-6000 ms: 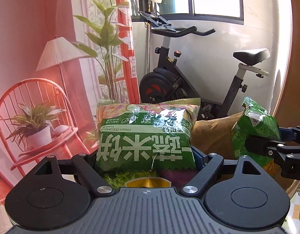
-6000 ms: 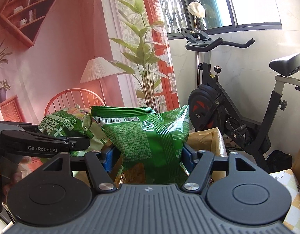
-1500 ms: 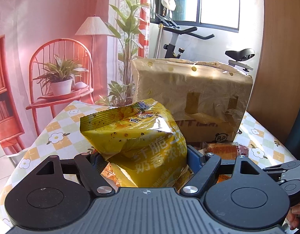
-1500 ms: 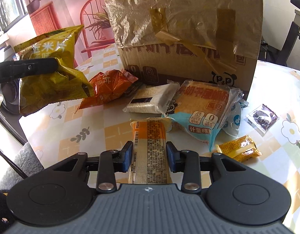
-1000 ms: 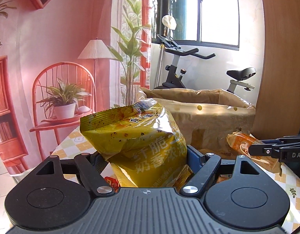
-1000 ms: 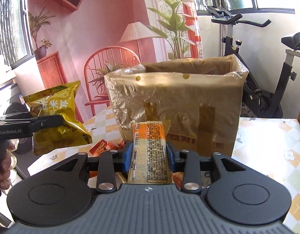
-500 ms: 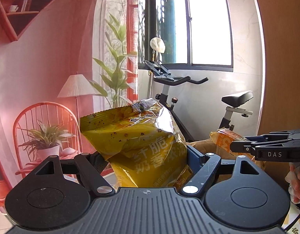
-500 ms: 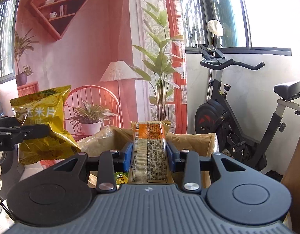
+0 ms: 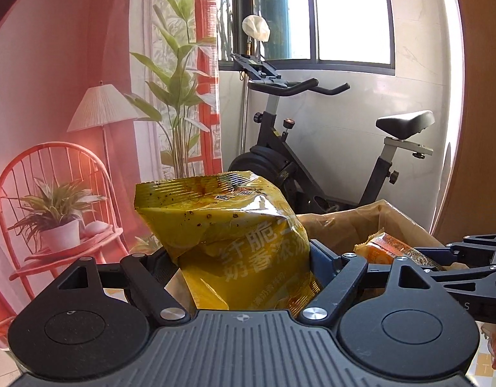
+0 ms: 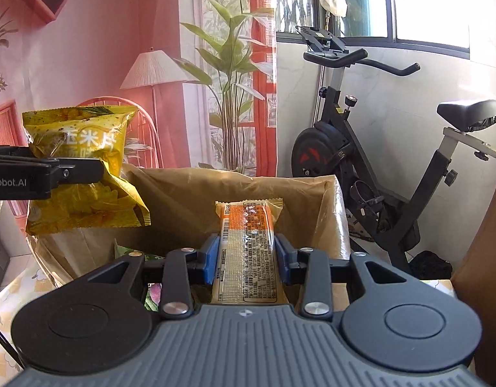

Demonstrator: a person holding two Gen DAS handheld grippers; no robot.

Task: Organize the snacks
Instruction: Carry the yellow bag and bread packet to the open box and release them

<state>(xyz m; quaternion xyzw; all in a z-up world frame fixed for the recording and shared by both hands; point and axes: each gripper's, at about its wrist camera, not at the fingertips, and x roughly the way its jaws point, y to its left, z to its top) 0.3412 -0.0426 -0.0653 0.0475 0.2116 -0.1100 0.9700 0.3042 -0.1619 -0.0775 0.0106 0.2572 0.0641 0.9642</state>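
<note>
My left gripper (image 9: 241, 258) is shut on a yellow snack bag (image 9: 235, 235) and holds it over the near left side of the open cardboard box (image 9: 405, 222). The bag also shows in the right wrist view (image 10: 83, 167), above the box's left rim. My right gripper (image 10: 246, 254) is shut on a long orange snack bar (image 10: 248, 251) and holds it over the box opening (image 10: 183, 200). The bar and right gripper show in the left wrist view (image 9: 383, 251) at right. Green packets (image 10: 128, 251) lie inside the box.
The box is lined with brownish plastic and stands on a table with a flower-check cloth (image 10: 9, 293). Behind it are an exercise bike (image 10: 360, 148), a tall plant (image 10: 235, 74) and a red chair with a potted plant (image 9: 57, 219). A wooden panel (image 9: 480, 129) is at right.
Both grippers have moved forward and tipped down with their snacks. The box opening now shows below them, and the bar and yellow bag sit lower over it.
</note>
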